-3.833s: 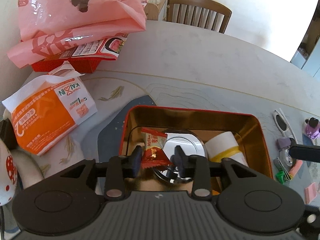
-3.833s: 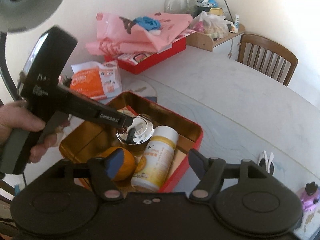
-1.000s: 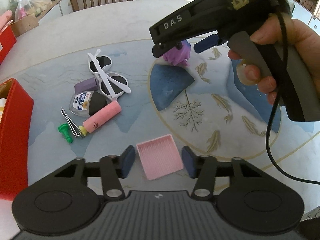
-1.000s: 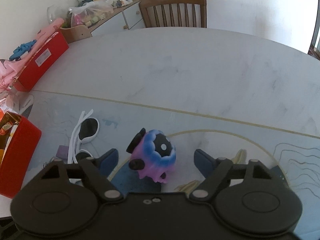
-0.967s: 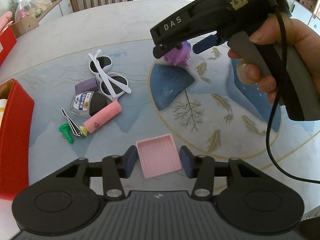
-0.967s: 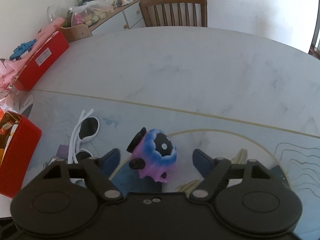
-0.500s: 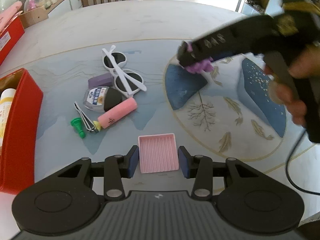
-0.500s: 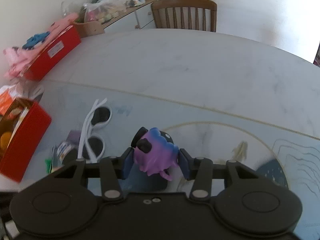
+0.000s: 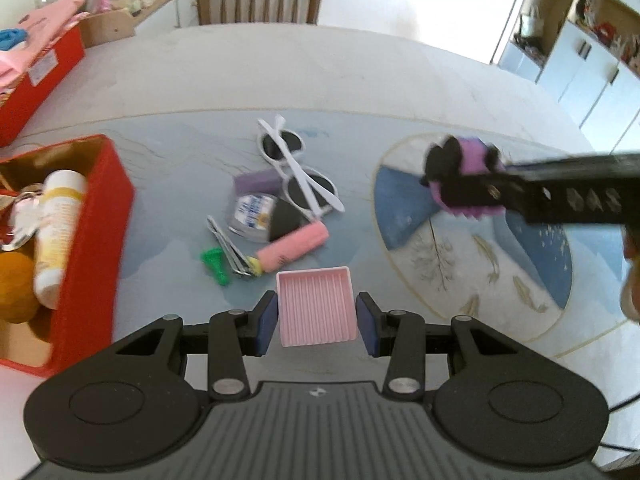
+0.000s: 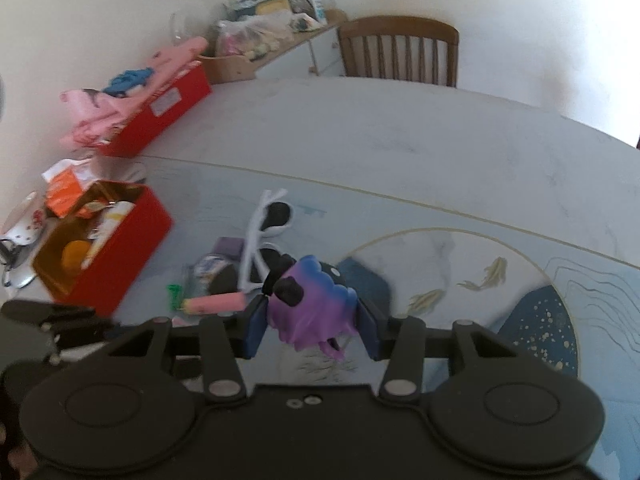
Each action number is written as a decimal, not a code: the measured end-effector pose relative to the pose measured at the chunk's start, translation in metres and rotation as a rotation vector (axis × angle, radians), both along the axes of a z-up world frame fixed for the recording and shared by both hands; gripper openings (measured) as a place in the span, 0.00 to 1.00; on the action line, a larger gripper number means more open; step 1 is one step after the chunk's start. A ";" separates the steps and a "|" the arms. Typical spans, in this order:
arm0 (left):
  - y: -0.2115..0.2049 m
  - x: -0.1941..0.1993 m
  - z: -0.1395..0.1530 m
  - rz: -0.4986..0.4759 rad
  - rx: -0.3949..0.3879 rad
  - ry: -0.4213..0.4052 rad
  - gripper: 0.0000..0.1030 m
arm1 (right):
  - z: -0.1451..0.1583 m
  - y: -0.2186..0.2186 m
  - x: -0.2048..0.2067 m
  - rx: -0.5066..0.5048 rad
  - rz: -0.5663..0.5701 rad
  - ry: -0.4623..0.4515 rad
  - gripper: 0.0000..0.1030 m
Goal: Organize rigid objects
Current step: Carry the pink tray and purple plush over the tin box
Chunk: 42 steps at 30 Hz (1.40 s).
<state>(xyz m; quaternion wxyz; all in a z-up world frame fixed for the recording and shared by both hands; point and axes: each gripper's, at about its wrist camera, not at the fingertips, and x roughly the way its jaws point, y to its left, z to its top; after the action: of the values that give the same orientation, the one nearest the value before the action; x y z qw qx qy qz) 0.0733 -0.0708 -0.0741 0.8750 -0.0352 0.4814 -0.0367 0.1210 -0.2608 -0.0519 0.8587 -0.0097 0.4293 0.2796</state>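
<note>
My left gripper is shut on a small pink ribbed tray and holds it above the table. My right gripper is shut on a purple and blue toy figure, lifted off the table; the toy also shows in the left wrist view. A red tin with a gold inside sits at the left and holds a white bottle and an orange ball. The tin also shows in the right wrist view.
White sunglasses, a pink tube, a purple block, a round container, tweezers and a green piece lie between tin and grippers. A wooden chair stands at the far table edge. A red box sits far left.
The left gripper dropped a candy in the tin, moved right and closed on the pink tray. The right gripper closed on the purple toy and lifted it. Both now swing left toward the tin.
</note>
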 end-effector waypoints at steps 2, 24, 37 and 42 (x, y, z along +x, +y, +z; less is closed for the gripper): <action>0.010 -0.002 0.008 0.020 -0.009 -0.009 0.41 | 0.008 0.003 -0.007 0.004 0.009 -0.010 0.45; 0.166 -0.025 0.054 0.219 -0.015 -0.085 0.41 | 0.048 0.116 -0.041 0.079 0.145 -0.055 0.45; 0.235 0.007 0.050 0.225 0.014 -0.094 0.41 | 0.041 0.218 -0.043 0.021 0.284 -0.066 0.45; 0.244 0.030 0.045 0.173 0.019 -0.102 0.41 | 0.036 0.248 -0.043 -0.009 0.336 -0.060 0.45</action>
<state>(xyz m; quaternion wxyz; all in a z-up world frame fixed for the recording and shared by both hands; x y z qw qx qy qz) 0.1037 0.1733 -0.0290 0.8986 -0.0663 0.4316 0.0420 0.0780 -0.0132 -0.0159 0.8123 -0.0935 0.3968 0.4170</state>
